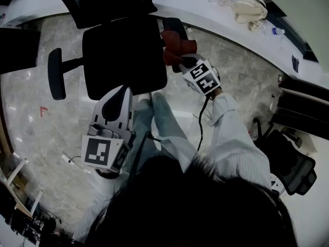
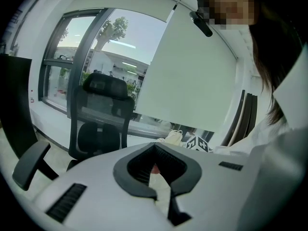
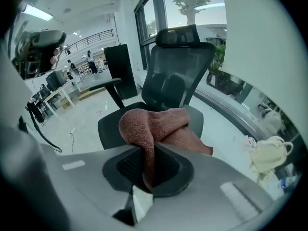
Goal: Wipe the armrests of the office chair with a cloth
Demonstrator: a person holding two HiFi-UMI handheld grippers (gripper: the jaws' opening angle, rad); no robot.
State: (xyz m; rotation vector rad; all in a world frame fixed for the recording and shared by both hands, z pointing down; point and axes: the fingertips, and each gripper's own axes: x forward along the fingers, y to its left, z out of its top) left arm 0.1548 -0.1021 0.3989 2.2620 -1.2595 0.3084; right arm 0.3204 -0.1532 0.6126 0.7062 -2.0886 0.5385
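Observation:
A black office chair (image 1: 123,55) stands in front of me, with its left armrest (image 1: 55,73) and right armrest (image 1: 175,27) to either side of the seat. My right gripper (image 1: 181,62) is shut on a reddish-brown cloth (image 1: 175,45), held above the seat's right edge, close to the right armrest. In the right gripper view the cloth (image 3: 154,126) bulges up from the right gripper (image 3: 149,153), with the chair (image 3: 178,76) and one armrest (image 3: 108,83) behind it. My left gripper (image 1: 122,90) hovers at the seat's near edge, shut and holding nothing; the left gripper (image 2: 155,150) faces the chair (image 2: 101,114).
A white bag (image 1: 249,9) and a bottle (image 1: 277,31) lie on the window ledge at the far right. A second black chair (image 1: 290,163) stands at my right. A dark panel (image 1: 15,48) is at the left. A cable (image 1: 77,161) lies on the floor.

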